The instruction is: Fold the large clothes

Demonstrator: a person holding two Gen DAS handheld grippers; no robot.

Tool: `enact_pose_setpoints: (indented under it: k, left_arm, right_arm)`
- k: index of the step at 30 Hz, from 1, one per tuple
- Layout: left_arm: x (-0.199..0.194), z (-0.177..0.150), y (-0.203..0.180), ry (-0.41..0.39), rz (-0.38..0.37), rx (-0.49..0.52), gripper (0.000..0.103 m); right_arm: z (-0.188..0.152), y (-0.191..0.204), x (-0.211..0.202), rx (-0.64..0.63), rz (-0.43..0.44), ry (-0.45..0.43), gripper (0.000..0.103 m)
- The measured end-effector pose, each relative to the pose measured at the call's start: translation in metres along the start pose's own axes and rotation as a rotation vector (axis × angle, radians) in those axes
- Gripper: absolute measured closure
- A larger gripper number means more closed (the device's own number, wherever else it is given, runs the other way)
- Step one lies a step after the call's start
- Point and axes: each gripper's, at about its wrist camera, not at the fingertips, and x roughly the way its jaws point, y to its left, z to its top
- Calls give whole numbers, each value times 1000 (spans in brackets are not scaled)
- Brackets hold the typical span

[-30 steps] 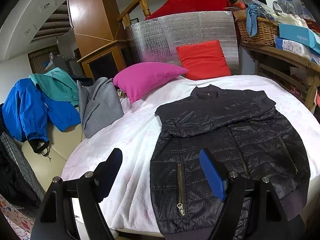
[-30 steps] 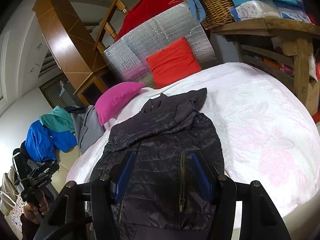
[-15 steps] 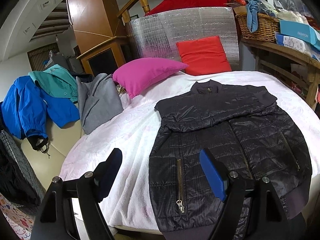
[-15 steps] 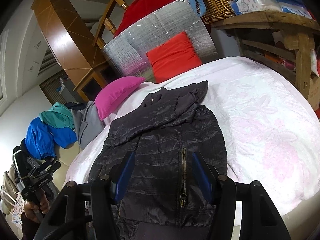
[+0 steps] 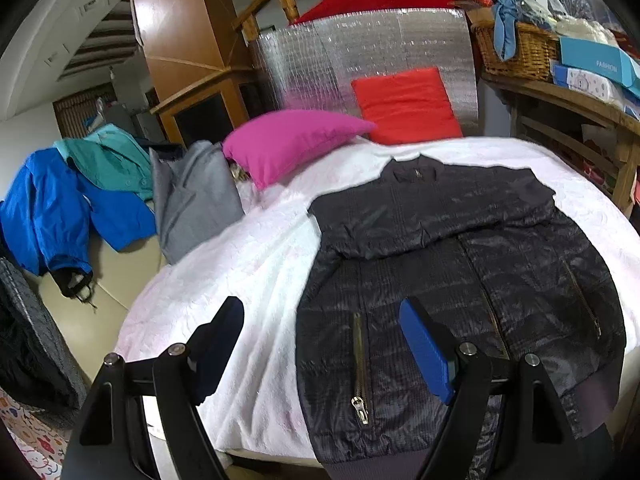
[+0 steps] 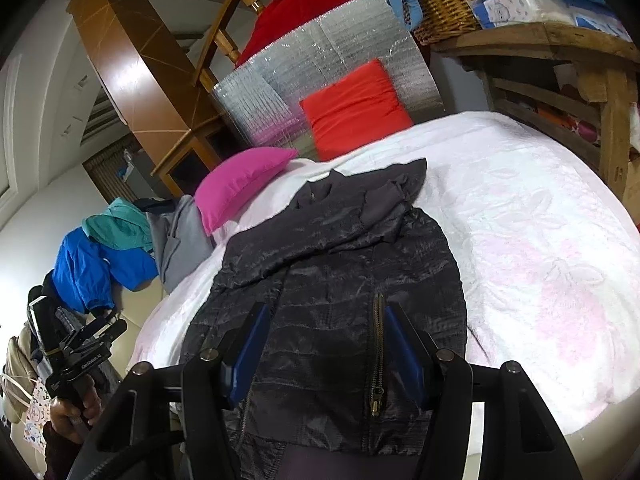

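Observation:
A black quilted jacket (image 5: 460, 280) lies flat on the white bed cover (image 5: 248, 264), front up, collar at the far end, both sleeves folded across the chest. It also shows in the right wrist view (image 6: 332, 280). My left gripper (image 5: 320, 344) is open and empty above the jacket's near left hem. My right gripper (image 6: 324, 352) is open and empty above the jacket's near hem, beside a pocket zip (image 6: 376, 352).
A pink pillow (image 5: 292, 140) and a red pillow (image 5: 408, 104) lie at the bed's head. Grey (image 5: 196, 196), teal (image 5: 108, 160) and blue (image 5: 60, 208) clothes lie at the left. A wooden shelf (image 5: 568, 100) with a basket stands at the right.
Both grippers have pulled back slightly toward the bed's foot and risen; the jacket lies unchanged. Both stay open.

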Motion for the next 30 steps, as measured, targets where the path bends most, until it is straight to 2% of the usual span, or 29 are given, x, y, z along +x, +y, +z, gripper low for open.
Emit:
enact_pose_setpoints:
  k: [3, 7, 11, 16, 22, 26, 30]
  left_arm:
    - [14, -12, -3, 63, -30, 17, 22]
    - [34, -25, -8, 127, -11, 54, 22]
    - [55, -30, -4, 183, 2, 23, 22]
    - [75, -61, 3, 266, -18, 12, 22]
    - [78, -87, 22, 277, -84, -65, 22]
    - [76, -100, 36, 245, -106, -131, 22]
    - [71, -118, 43, 252, -122, -135, 22]
  right_arm:
    - [-4, -9, 7, 22, -13, 21, 40]
    - [-5, -17, 15, 34, -28, 44, 40]
    - [-4, -24, 32, 51, -34, 76, 35]
    - [-16, -44, 57, 76, -92, 148, 35]
    - [-31, -72, 69, 139, -139, 177, 35]
    - [-35, -80, 71, 157, -137, 175, 35]
    - [-38, -81, 66, 149, -130, 182, 35]
